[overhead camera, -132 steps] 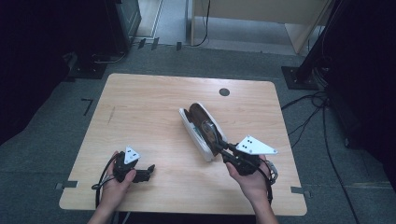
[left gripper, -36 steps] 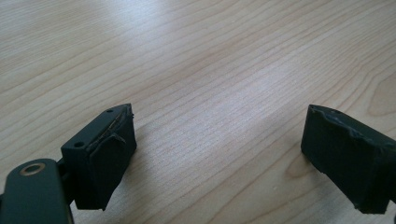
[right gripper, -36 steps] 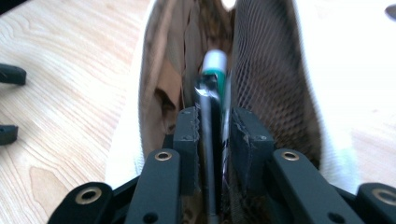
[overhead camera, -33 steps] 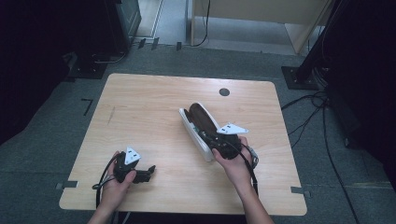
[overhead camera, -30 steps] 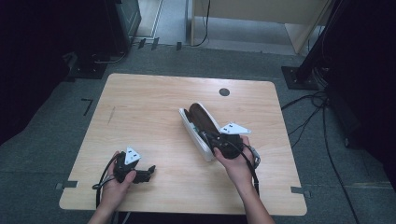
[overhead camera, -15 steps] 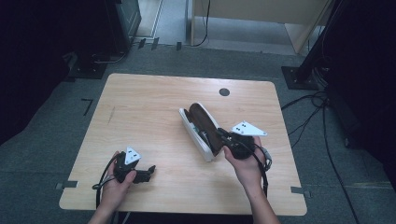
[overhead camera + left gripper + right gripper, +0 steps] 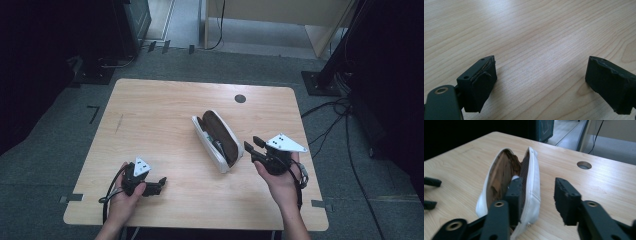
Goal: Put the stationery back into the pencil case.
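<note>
Black rubbery pads face each other across an empty gap on the right gripper (image 7: 254, 148); its jaws have just been opening, and they stand partly apart with nothing pressed between them. In the right gripper view one jaw shows in front of the mouth of the white pouch (image 7: 531, 185), the other out over bare wood. The pouch lies near the middle of the wooden table (image 7: 150, 110), unzipped, brown lining showing, just beside that gripper. It looks light and soft-walled, likely to sag or fold if pinched at one end; the stitched rim by the zip seems the firmest place to take hold. The left gripper (image 7: 159, 184) rests near the front edge, jaws wide over bare tabletop.
</note>
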Demonstrator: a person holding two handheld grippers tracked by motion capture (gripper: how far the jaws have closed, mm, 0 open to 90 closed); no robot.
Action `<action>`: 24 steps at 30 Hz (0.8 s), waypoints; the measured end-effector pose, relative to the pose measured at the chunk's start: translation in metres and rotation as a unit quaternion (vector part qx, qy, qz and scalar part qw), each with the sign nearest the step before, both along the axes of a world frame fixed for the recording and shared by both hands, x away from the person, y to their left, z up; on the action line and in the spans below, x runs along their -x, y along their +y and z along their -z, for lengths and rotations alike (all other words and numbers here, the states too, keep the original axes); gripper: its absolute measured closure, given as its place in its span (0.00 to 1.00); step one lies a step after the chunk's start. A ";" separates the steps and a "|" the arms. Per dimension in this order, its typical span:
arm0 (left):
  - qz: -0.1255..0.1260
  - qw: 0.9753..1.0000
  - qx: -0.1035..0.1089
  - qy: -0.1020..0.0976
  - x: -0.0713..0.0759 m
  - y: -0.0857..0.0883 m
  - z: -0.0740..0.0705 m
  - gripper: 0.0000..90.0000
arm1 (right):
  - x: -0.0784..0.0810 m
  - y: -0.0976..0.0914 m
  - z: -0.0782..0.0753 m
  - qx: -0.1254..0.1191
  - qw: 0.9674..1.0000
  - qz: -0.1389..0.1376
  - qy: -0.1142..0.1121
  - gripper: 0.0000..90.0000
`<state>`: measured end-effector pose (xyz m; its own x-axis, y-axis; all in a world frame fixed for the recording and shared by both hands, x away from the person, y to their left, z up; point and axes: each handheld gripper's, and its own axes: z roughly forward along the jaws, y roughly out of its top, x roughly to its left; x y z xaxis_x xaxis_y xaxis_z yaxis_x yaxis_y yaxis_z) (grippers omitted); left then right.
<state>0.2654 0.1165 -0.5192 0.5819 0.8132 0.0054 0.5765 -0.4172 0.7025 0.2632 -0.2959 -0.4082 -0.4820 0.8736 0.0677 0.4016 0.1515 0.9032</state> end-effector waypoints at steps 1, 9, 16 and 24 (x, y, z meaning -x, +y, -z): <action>0.000 1.000 0.000 0.000 0.000 0.000 0.000 0.11 | 0.001 -0.002 0.001 0.004 1.000 -0.001 0.002 0.60; 0.001 1.000 -0.001 0.000 0.000 0.000 0.000 0.11 | 0.007 -0.016 0.017 -0.005 0.999 0.001 0.036 0.34; 0.000 1.000 0.000 0.000 0.000 0.000 0.000 0.11 | 0.014 -0.028 0.035 0.005 0.997 0.016 0.071 0.13; 0.001 1.000 -0.001 0.000 0.000 0.000 0.000 0.11 | 0.020 -0.043 0.056 0.025 0.995 0.050 0.085 0.00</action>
<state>0.2654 0.1166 -0.5191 0.5832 0.8123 0.0066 0.5762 -0.4194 0.7015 0.2428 -0.3385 -0.4643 -0.3782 0.9207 0.0960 0.5639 0.1469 0.8127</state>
